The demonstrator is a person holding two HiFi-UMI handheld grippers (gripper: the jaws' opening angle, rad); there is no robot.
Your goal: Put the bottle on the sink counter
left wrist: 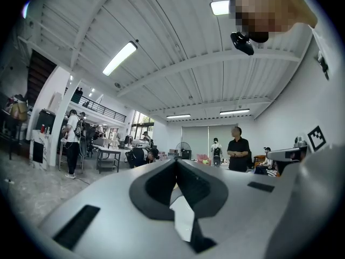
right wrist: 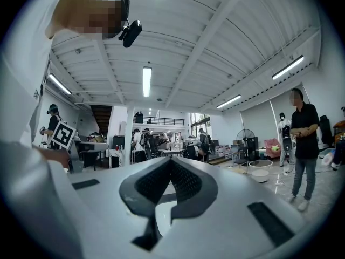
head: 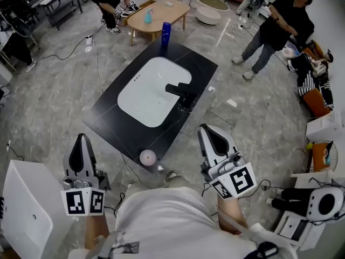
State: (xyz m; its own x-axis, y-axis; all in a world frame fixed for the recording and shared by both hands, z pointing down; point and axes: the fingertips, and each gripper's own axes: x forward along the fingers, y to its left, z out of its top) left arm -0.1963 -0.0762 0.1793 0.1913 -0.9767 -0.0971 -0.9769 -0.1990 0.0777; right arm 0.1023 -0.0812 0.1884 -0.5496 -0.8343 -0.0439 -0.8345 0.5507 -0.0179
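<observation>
A tall blue bottle [head: 165, 34] stands upright at the far end of the black sink counter [head: 119, 100], beyond the white basin [head: 151, 88]. Both grippers hang close to my body at the near end, well apart from the bottle. My left gripper [head: 82, 137] is shut with nothing in it, its jaws meeting at the tip [left wrist: 175, 160]. My right gripper [head: 205, 127] is also shut and empty, pads together [right wrist: 171, 161]. Both gripper views look out level across the room and show neither the bottle nor the counter.
A black faucet [head: 182, 93] sits at the basin's right side. A small round pinkish object [head: 147, 156] lies at the counter's near edge. A wooden table [head: 159, 14] with a teal bottle [head: 147, 16] stands behind. A person [head: 277, 28] stands at right; a white box [head: 29, 206] at left.
</observation>
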